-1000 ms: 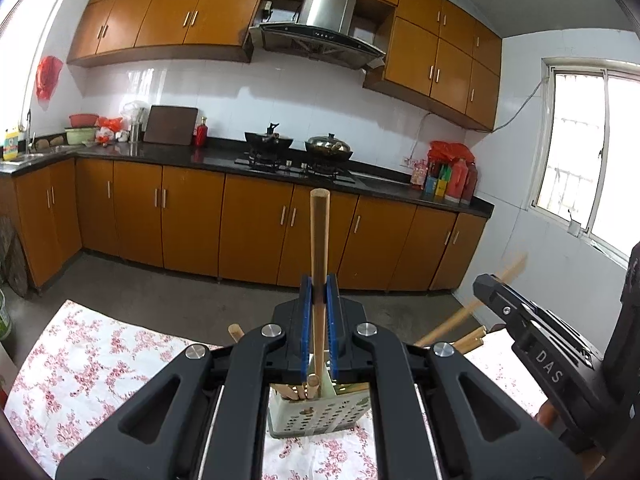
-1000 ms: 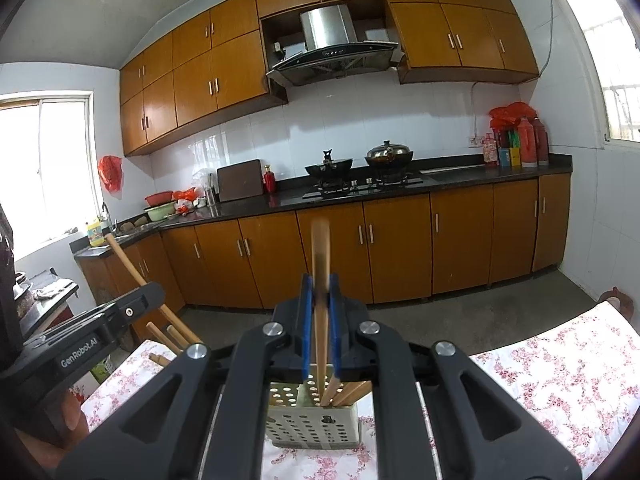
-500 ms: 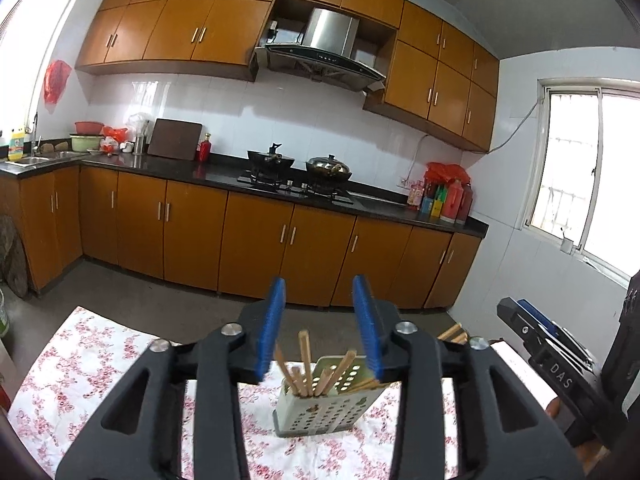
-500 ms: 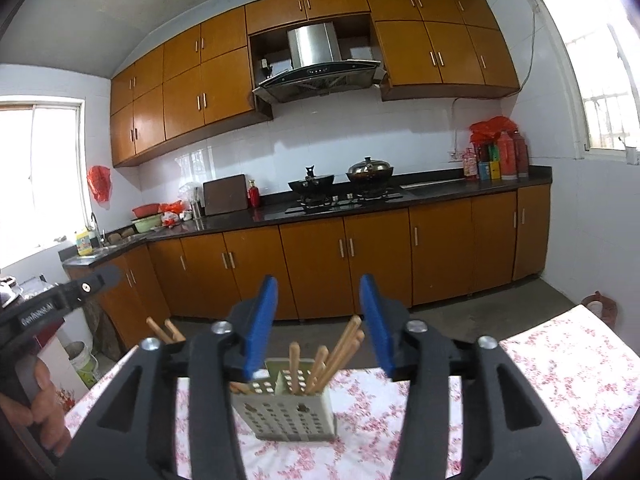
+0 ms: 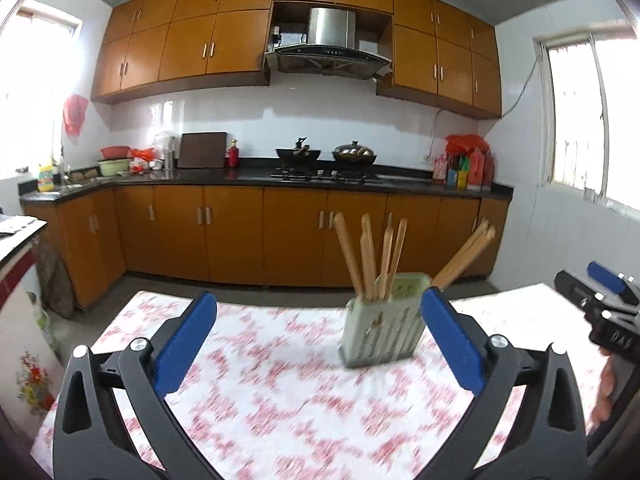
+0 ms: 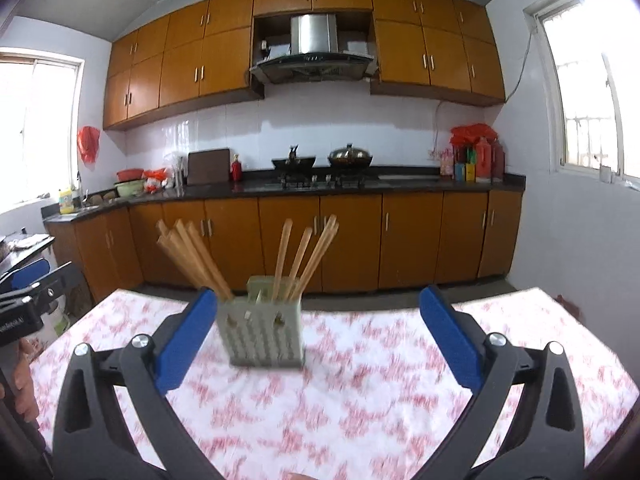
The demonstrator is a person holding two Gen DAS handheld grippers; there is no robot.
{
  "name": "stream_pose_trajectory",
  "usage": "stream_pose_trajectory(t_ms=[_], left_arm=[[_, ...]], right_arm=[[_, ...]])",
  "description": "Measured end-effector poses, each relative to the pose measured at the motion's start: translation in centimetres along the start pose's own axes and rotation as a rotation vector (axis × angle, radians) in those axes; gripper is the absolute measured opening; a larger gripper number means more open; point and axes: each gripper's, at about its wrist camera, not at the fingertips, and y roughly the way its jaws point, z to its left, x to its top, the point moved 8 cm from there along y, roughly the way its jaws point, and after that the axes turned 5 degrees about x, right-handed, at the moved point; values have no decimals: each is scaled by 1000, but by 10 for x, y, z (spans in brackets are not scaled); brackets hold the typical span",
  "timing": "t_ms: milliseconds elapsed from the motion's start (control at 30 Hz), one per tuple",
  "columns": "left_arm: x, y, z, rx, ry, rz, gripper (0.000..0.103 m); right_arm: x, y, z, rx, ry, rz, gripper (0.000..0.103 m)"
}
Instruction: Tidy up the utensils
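Note:
A pale green perforated utensil holder [image 5: 382, 322] stands on the floral tablecloth [image 5: 280, 392]. Several wooden chopsticks [image 5: 372, 254] stand in it, some leaning right. My left gripper [image 5: 320, 338] is wide open and empty, pulled back from the holder, which sits by its right finger. In the right wrist view the holder [image 6: 262, 332] with chopsticks [image 6: 296, 256] sits by the left finger of my right gripper [image 6: 318, 338], which is also wide open and empty. The right gripper shows at the right edge of the left wrist view [image 5: 604, 308]; the left gripper shows at the left edge of the right wrist view [image 6: 28, 300].
The table's far edge [image 6: 360, 300] lies just behind the holder. Beyond it are the floor and orange kitchen cabinets [image 5: 240, 236] under a black counter with pots [image 5: 354, 154]. A small side unit [image 5: 16, 280] stands left of the table.
Both grippers held a chopstick over the holder a second ago, then opened and released them into it. Both have since pulled back from the holder and opened wider.

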Motion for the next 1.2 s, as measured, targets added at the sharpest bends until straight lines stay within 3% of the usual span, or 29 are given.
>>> stream_pose_trajectory(t_ms=[267, 500, 1200], left_arm=[[-59, -23, 10, 74, -20, 42, 101], [-95, -32, 12, 80, -16, 73, 101], [-118, -40, 4, 63, 10, 88, 101]], right_arm=[[-54, -20, 16, 22, 19, 37, 99], [-88, -25, 28, 41, -3, 78, 99], [-115, -29, 21, 11, 17, 104, 99]])
